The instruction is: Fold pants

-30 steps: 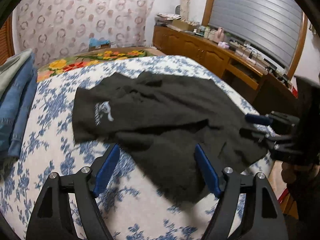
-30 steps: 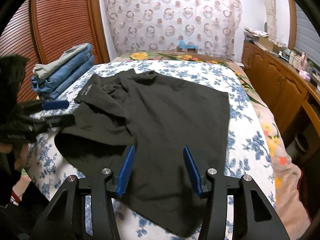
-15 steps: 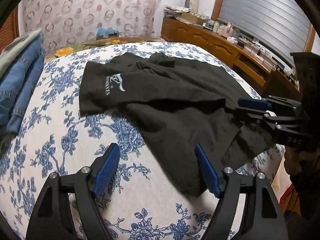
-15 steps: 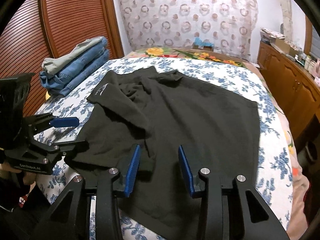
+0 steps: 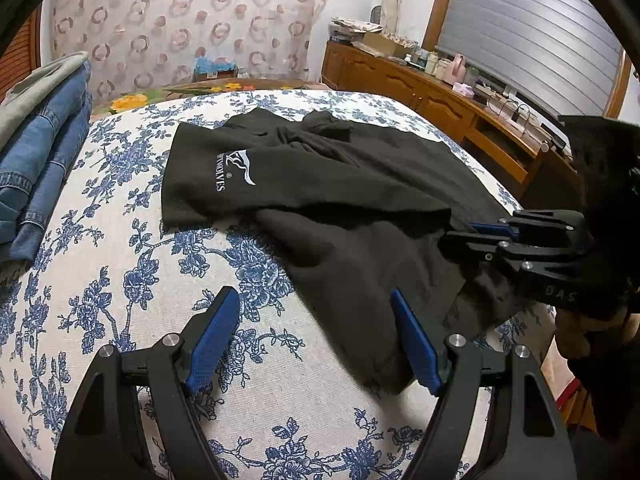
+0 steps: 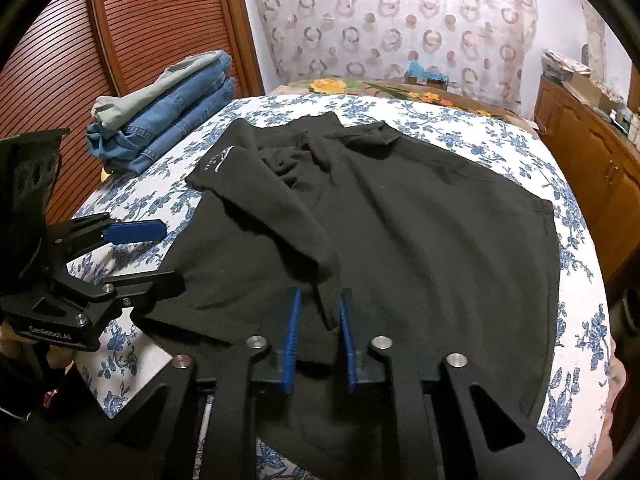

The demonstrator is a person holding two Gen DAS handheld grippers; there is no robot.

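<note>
Right fingers [image 6: 320, 320] just closing, pinching black pants [image 6: 420, 220] fold; left fingers [image 5: 316, 328] spread, empty.

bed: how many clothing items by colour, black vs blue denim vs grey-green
black pants: 1
blue denim jeans: 2, as far as the folds show
grey-green garment, on top of the stack: 1
total: 4

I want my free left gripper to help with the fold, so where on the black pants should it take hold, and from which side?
Probably the near corner of the black pants, where the cloth ends in a loose tip on the bedspread. The open left gripper already faces it, so come in low from the bed's near edge. The right gripper has just been closing on a raised fold beside it.
</note>
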